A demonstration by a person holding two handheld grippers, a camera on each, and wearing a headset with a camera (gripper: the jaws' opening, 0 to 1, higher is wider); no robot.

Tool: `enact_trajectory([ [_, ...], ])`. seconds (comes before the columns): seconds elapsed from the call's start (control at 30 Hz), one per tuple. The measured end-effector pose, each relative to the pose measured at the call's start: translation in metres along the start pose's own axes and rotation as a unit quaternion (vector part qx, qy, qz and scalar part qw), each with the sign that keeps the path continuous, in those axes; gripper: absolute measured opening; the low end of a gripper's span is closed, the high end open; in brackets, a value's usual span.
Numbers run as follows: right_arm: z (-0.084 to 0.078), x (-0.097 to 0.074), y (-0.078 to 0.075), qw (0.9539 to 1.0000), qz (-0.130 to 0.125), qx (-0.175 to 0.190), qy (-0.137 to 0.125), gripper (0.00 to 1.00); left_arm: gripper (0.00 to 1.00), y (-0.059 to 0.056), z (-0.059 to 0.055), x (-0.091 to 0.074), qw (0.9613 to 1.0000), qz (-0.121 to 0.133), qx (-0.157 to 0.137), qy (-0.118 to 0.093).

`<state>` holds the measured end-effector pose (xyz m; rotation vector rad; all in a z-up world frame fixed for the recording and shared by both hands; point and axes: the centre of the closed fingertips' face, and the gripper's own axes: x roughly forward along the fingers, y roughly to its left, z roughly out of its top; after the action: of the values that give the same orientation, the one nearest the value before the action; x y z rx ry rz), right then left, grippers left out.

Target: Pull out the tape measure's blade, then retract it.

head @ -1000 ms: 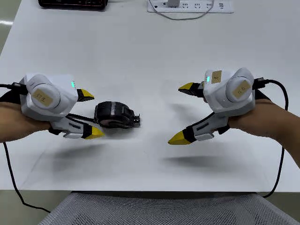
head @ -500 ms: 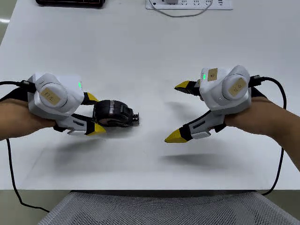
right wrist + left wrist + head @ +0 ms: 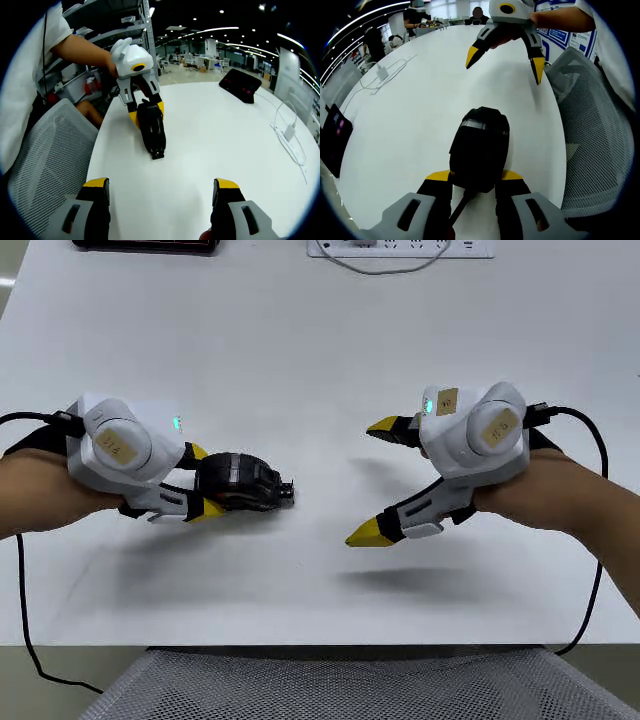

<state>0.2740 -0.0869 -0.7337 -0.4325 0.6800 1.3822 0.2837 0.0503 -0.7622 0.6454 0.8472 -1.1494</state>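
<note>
In the head view, my left gripper (image 3: 202,480) has closed since a second ago; its yellow tips, then spread wide around the tape measure (image 3: 240,483), now pinch the black case from both sides where it lies on the white table (image 3: 300,360); my right gripper (image 3: 372,479) hangs wide open and empty, apart from the case, having drifted slightly toward it. In the left gripper view, the case sits wedged between my jaws, both tips touching its flanks; the grasp looks made. In the right gripper view, my jaws gape with nothing between them; the blade's hook (image 3: 157,155) points toward me from the case's mouth, no blade drawn yet. I judge the holding step done; next, the right must reach in and nip that hook.
</note>
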Motion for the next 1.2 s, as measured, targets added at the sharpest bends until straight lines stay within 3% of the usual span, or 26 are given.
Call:
enact_trajectory([
  [0.57,-0.004,0.016,0.0,0.9999,-0.002,-0.016,0.005,0.74,0.26,0.0,-0.001,0.0,0.9998,-0.002,0.017,0.01],
  [1.2,0.012,0.051,0.001,0.9992,0.014,-0.034,-0.018,0.54,0.26,-0.001,-0.003,0.001,0.9998,-0.003,0.011,0.015],
])
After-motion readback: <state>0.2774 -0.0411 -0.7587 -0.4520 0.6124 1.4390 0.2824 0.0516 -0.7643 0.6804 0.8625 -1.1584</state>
